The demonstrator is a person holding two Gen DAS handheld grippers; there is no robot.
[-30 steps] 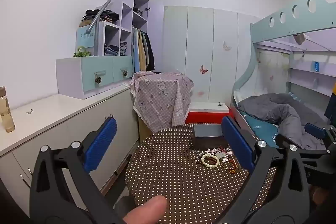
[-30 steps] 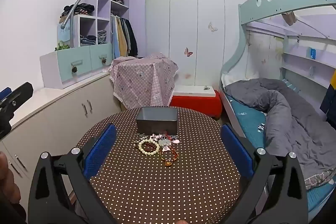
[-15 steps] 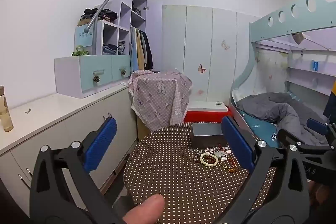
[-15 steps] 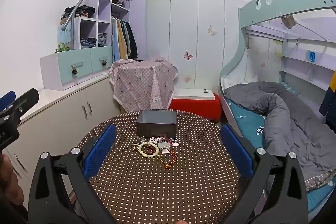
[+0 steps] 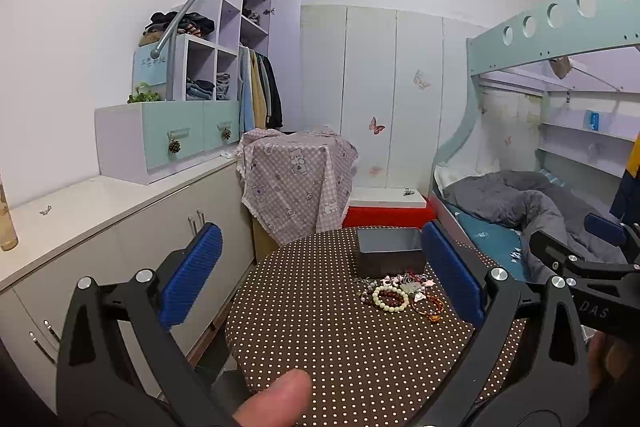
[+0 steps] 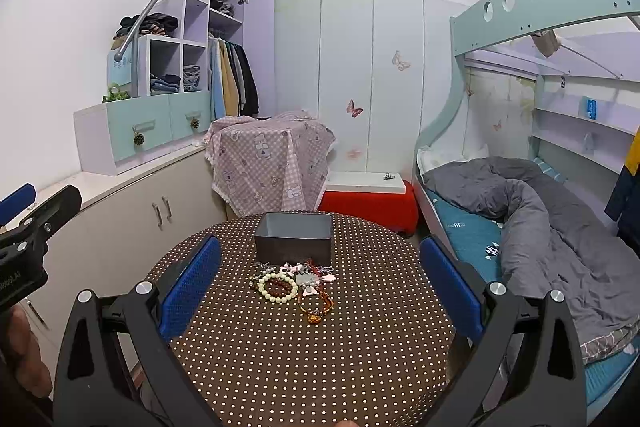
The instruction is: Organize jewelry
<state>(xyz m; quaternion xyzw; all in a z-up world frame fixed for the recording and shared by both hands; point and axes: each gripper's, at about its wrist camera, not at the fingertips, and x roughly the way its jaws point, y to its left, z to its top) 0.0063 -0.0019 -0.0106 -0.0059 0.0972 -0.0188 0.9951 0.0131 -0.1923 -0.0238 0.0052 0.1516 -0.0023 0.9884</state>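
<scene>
jewelry point(image 6: 294, 285) heaped on dotted round table point(image 6: 360, 347), bunk bed point(image 6: 540, 195) beside

The left tool point(image 5: 320, 275) hangs with its blue-padded fingers point(image 5: 191, 275) spread wide, nothing between them. The right tool point(image 6: 320, 283) is spread just as wide and equally empty. A thumb tip point(image 5: 276, 401) shows below the left tool.

A matt dotted cloth point(image 6: 360, 327) covers the counter. The grey box point(image 6: 294, 239) looks like smooth matt plastic. The beads point(image 6: 278, 287) are glossy; the quilt point(image 6: 560, 219) is soft cloth.
</scene>
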